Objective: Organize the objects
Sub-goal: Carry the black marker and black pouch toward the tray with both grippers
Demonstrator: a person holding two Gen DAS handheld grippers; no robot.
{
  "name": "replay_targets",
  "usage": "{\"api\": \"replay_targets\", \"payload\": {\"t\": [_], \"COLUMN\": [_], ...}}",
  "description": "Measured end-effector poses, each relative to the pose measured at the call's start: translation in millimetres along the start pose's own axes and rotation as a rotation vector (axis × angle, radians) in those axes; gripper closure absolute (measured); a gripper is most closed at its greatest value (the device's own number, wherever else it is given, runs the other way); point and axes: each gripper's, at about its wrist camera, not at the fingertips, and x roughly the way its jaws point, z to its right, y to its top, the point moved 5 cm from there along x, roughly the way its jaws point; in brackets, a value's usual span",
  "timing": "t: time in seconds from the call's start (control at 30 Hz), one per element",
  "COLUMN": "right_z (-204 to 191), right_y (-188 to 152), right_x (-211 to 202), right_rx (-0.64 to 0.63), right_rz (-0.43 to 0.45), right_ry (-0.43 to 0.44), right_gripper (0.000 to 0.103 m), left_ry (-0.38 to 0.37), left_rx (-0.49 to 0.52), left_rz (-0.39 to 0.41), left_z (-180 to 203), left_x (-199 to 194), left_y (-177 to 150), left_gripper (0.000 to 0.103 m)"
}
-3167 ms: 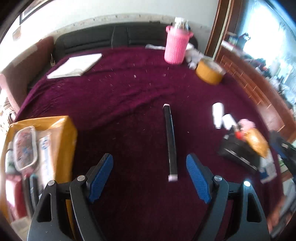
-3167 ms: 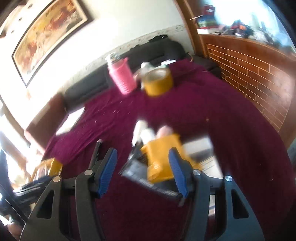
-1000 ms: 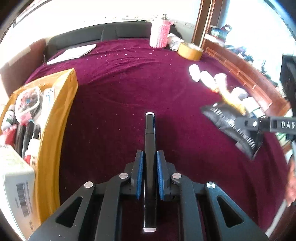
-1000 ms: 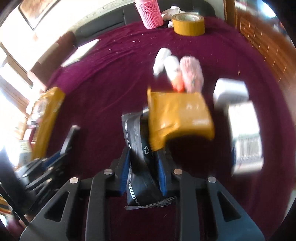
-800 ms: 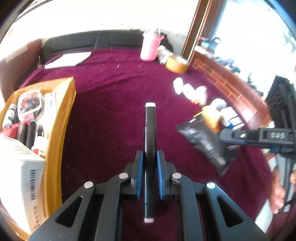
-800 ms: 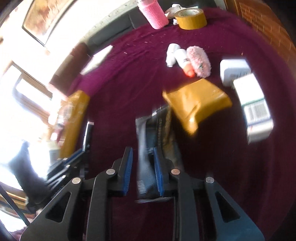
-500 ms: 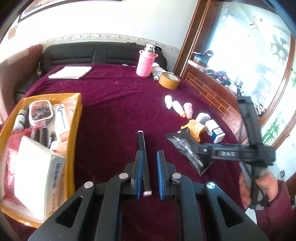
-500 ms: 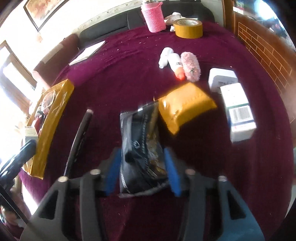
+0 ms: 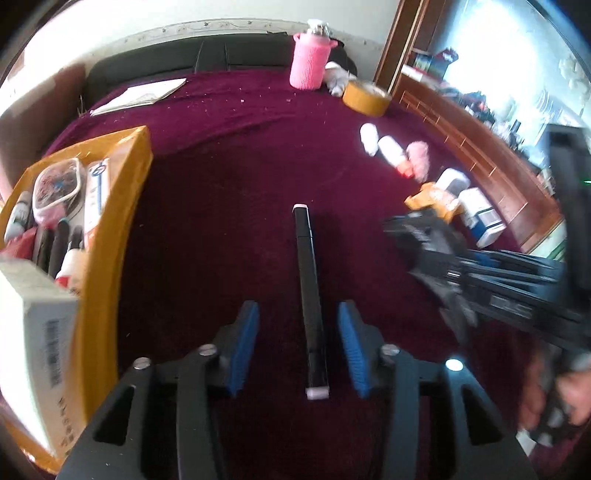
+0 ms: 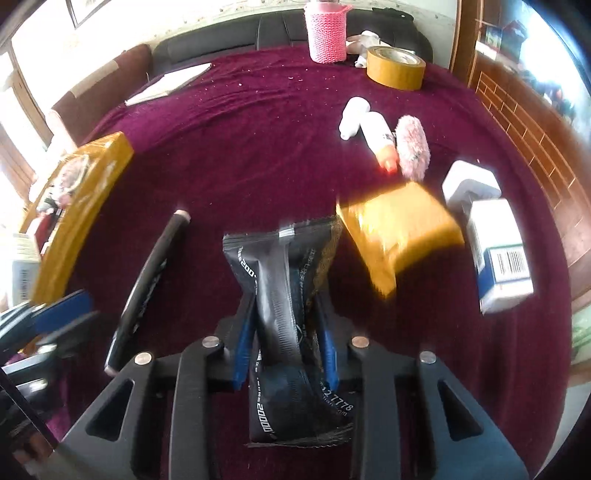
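Left claw [image 9: 299, 347] angled down, jaws opening, right claw [image 10: 284, 341] angled down, jaws closing

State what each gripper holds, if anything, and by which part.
The right gripper pinches the black pouch around its middle, jaws closing. The left gripper, jaws opening, holds nothing; the black marker lies between them untouched.

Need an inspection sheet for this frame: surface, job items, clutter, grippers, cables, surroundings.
Surface: maroon cloth, lint-speckled.
Job's things: black marker lying on the cloth between the left fingers; black pouch; yellow tray, filled with small items.
Clutter: tape roll, pink bottle, yellow packet, white boxes, notebook.
Grippers: left gripper opening, pads clear of marker; right gripper closing, pouch squeezed between the pads.
Cables: nothing seen.
Surroundings: black sofa, window.
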Motion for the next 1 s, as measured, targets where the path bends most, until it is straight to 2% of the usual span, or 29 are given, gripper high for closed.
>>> {"api": "replay_targets", "payload": {"t": [0.1,0.17,0.2,0.27,0.3,0.47,0.57,0.67,0.73,0.77,0.8,0.9,0.97,1.0], "right_z": [9,13,15,18,20,23,22,20,16,14,9,-2,-6,-6], "right_y": [-7,-12,-13,-16,-15,-12,-11,-12,-11,-10,-7,0,-1,2], "right_x": [-10,-19,-23,-32,-35,-46,-42,-31,-24,-21,-16,3,20,20], "right_rx": [0.042,0.067,0.079,0.115,0.130,0.176,0.166,0.136,0.107,0.090,0.063,-0.003,-0.016,-0.017], "right_rz": [0.016,0.035,0.043,0.058,0.065,0.096,0.094,0.058,0.042,0.036,0.030,-0.004,-0.048,-0.022], "right_ry": [0.044,0.077,0.097,0.153,0.185,0.271,0.243,0.171,0.122,0.101,0.073,0.011,0.001,-0.016], "right_gripper": [0.075,0.075,0.075,0.079,0.081,0.084,0.083,0.082,0.064,0.051,0.046,0.046,0.047,0.055], "left_ry": [0.050,0.103,0.099,0.064,0.038,-0.069,-0.099,-0.144,-0.165,-0.183,-0.196,-0.208,-0.212,-0.208], "left_rx": [0.047,0.124,0.142,0.143,0.146,0.063,0.042,0.000,-0.023,-0.036,-0.045,-0.061,-0.078,-0.085], "left_rz": [-0.022,0.013,0.014,0.009,0.004,0.012,0.049,0.079,0.096,0.104,0.112,0.146,0.173,0.186], "left_z": [10,22,28,31,32,24,19,9,3,-1,-4,-16,-27,-34], "left_x": [21,28,28,28,27,10,-7,-28,-40,-48,-55,-77,-91,-98], "left_y": [3,5,7,8,7,1,3,4,4,5,4,2,2,2], "left_gripper": [0.060,0.058,0.063,0.089,0.092,0.092,0.092,0.092,0.092,0.092,0.092,0.092,0.092,0.092]}}
